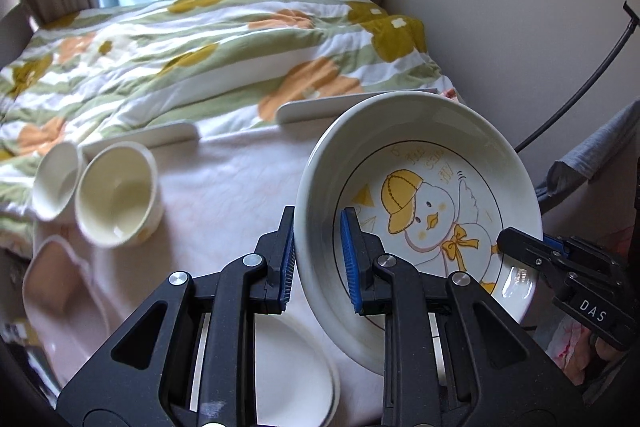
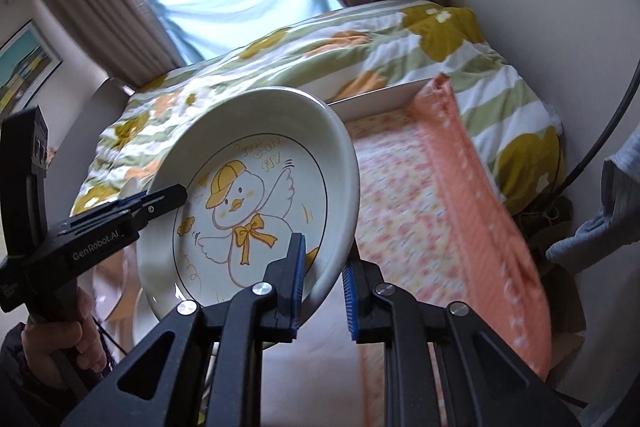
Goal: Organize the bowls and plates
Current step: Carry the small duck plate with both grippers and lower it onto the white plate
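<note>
A white deep plate with a yellow-capped duck drawing (image 1: 436,203) is held tilted in the air between both grippers. My left gripper (image 1: 318,259) is shut on its left rim. My right gripper (image 2: 324,291) straddles its opposite rim with its jaws close around it; that plate also shows in the right wrist view (image 2: 256,203), and the right gripper's tip shows at the plate's right edge in the left wrist view (image 1: 520,247). Two cream bowls (image 1: 118,193) (image 1: 56,181) stand at the table's far left. A white plate (image 1: 292,367) lies flat below my left gripper.
The table has a pale pink cloth (image 1: 232,183). A pink dish (image 1: 60,279) lies at its left front. A white low rail (image 1: 320,107) edges the far side. Behind is a bed with a flowered quilt (image 1: 200,59). An orange patterned mat (image 2: 420,207) lies on the right.
</note>
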A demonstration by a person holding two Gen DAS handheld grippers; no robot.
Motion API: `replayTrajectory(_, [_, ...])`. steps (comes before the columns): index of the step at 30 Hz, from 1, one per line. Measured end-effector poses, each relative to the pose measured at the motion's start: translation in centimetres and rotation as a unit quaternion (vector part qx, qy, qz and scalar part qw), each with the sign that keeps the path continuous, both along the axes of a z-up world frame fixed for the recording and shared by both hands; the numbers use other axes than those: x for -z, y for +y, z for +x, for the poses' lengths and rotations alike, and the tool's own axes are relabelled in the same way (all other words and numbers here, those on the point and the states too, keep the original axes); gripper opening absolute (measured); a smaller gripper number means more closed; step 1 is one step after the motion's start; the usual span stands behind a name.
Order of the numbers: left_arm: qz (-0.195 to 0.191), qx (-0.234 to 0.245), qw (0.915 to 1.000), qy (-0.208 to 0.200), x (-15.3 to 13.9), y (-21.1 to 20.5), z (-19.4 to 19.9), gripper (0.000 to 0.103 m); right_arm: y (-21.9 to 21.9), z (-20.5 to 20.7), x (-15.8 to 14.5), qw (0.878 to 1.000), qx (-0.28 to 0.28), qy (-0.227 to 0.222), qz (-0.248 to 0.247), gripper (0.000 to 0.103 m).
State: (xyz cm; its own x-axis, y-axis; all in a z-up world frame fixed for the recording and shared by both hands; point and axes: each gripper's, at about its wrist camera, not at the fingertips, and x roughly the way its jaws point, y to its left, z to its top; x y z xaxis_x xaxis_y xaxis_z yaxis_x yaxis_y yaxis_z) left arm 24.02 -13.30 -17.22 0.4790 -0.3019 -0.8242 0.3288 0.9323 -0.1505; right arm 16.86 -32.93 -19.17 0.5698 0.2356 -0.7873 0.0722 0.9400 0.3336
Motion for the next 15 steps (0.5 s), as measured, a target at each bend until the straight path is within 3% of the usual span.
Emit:
replayTrajectory(8, [-0.005,-0.054,0.9985,0.002,-0.2,7.1,-5.9,0.019,6.0,-3.5,0.5,0.999,-0.051,0.009,0.009,0.016])
replayTrajectory(15, [-0.006,-0.127,0.9913,0.037,2.5,10.8,-9.5,0.019,9.5,-3.8,3.1,0.993,-0.111,0.039,0.002,0.016])
